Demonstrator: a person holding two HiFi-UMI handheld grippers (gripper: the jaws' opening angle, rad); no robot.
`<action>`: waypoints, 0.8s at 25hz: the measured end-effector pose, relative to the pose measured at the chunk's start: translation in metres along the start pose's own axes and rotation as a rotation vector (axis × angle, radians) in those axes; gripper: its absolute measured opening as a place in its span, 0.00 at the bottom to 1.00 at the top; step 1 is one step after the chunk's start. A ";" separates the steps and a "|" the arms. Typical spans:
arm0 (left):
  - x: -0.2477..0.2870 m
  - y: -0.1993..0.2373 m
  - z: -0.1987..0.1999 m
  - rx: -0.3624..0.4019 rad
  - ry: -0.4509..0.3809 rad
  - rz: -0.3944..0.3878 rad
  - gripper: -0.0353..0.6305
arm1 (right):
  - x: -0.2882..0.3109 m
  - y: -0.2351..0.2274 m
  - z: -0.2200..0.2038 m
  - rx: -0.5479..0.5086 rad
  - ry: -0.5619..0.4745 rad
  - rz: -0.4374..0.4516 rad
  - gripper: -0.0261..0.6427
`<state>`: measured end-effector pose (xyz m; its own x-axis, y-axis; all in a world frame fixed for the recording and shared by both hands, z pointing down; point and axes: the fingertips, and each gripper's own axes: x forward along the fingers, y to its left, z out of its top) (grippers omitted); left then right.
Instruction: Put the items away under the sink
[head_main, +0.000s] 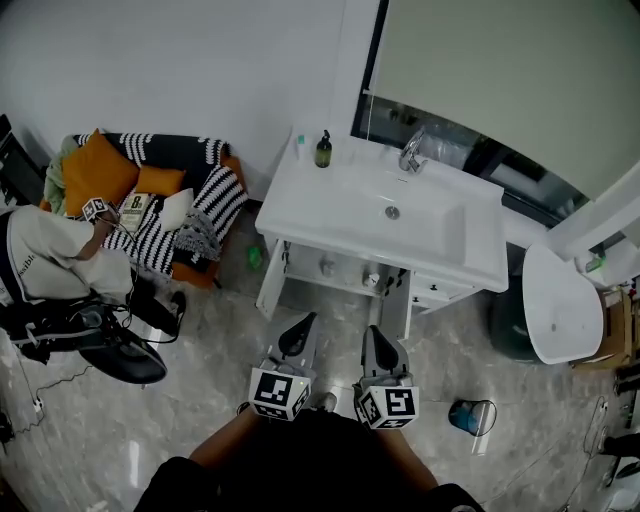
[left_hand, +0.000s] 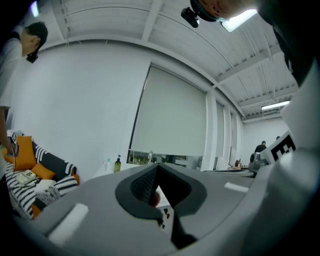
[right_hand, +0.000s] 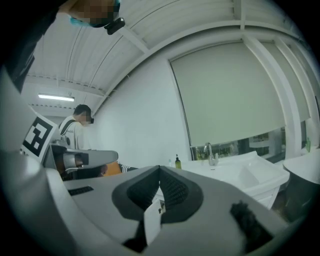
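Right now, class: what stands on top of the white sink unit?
A dark green pump bottle and a small pale bottle stand at its back left corner, a chrome tap behind the basin. The cupboard beneath is mostly hidden by the top.

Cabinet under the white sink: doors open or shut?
Open: its white door stands swung outward, and the cabinet's interior, with small things inside, shows beneath the white sink.

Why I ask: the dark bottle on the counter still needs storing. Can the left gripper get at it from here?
Probably yes: nothing stands between the left gripper and the dark bottle at the counter's back left corner. Its jaws are shut, so they must open first.
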<state>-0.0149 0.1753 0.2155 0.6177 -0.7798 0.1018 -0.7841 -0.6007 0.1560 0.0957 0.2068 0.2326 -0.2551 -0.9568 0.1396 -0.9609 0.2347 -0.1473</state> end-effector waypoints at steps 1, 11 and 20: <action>-0.001 0.000 0.002 -0.016 -0.008 0.005 0.06 | -0.002 0.000 0.002 -0.001 -0.005 0.003 0.06; -0.007 0.007 0.003 -0.004 -0.007 0.082 0.06 | -0.001 0.013 0.006 -0.009 -0.015 0.087 0.06; 0.018 0.041 0.019 0.017 -0.005 0.124 0.06 | 0.036 0.017 0.019 -0.029 -0.029 0.131 0.06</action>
<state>-0.0365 0.1332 0.2050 0.5157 -0.8490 0.1147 -0.8553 -0.5026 0.1260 0.0721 0.1734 0.2166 -0.3757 -0.9221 0.0928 -0.9223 0.3623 -0.1342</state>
